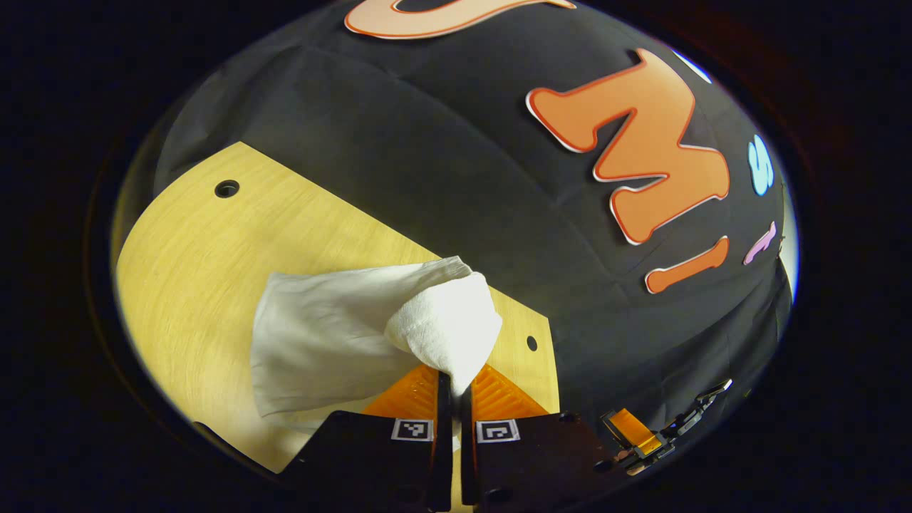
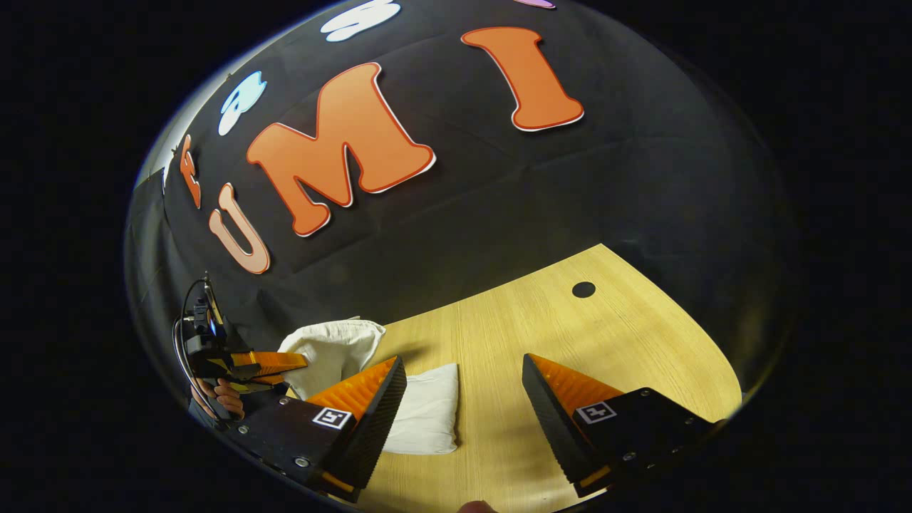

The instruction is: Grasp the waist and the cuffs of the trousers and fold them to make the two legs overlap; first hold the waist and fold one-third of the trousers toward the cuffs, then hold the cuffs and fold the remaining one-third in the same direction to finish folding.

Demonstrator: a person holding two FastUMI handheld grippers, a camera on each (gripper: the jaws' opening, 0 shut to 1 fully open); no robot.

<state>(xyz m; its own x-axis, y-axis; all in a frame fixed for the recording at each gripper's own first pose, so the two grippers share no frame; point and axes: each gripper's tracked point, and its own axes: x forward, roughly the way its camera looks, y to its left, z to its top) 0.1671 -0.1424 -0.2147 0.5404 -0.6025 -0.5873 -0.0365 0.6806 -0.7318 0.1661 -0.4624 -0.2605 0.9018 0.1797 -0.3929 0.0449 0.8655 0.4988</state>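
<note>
White trousers (image 1: 328, 335) lie on the wooden table (image 1: 199, 263) in the left gripper view, one end lifted in a bunched fold. My left gripper (image 1: 456, 385) is shut on that lifted end, cloth pinched between both fingers. In the right gripper view the trousers (image 2: 427, 413) lie flat just left of centre, with a raised part (image 2: 335, 349) held by the other gripper (image 2: 285, 362) at the far left, a hand below it. My right gripper (image 2: 463, 385) stands open above the table, its left finger over the cloth's edge, nothing between its fingers.
The table (image 2: 613, 342) has round holes: one (image 2: 583, 289) at the far right in the right gripper view, two (image 1: 226, 189) (image 1: 531, 343) in the left gripper view. The black cloth wall stands right behind the table's far edge. The other gripper (image 1: 641, 434) shows at lower right.
</note>
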